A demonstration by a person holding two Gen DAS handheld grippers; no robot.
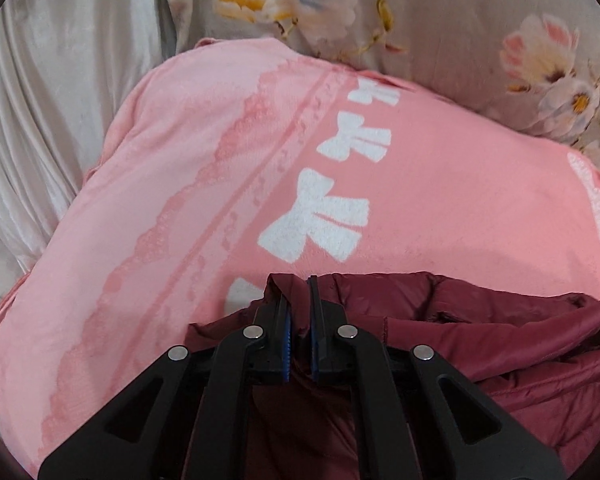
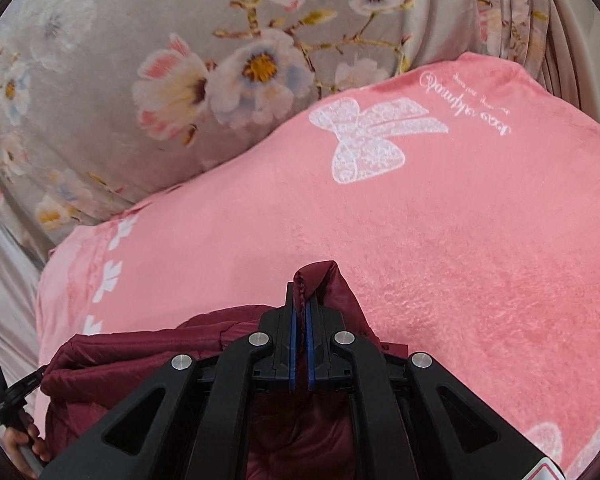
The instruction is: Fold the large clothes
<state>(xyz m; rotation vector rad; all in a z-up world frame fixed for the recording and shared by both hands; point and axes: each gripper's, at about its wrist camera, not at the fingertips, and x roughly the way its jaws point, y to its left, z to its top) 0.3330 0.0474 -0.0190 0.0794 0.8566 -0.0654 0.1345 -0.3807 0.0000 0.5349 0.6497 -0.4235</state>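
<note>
Maroon quilted fabric fills the lower part of both wrist views: a padded jacket (image 1: 480, 344), glossy and creased, lies on a pink fleece blanket (image 1: 440, 208) printed with white bows and a lace-pattern border. The left gripper (image 1: 299, 300) has its fingers nearly together and clamped on a raised fold of the jacket, a thin edge of the cloth standing between the blue pads; the rest of the garment spreads away to the right of that view. The right gripper (image 2: 300, 300) likewise has its fingers pressed on the jacket (image 2: 140, 352), a stitched seam poking up as a peak just above the fingertips, with the bulk of the garment bunched to the left and below. In the right wrist view the pink blanket (image 2: 460, 240) shows a large white lace bow and a line of white script near its far edge. Beyond the blanket lies grey bedding with a floral print (image 2: 140, 40) of pink, cream and blue blossoms, and pale pleated cloth (image 1: 40, 100) hangs at the left of the left wrist view. At the lower left of the right wrist view a person's hand (image 2: 20, 444) grips the handle of the other gripper.
</note>
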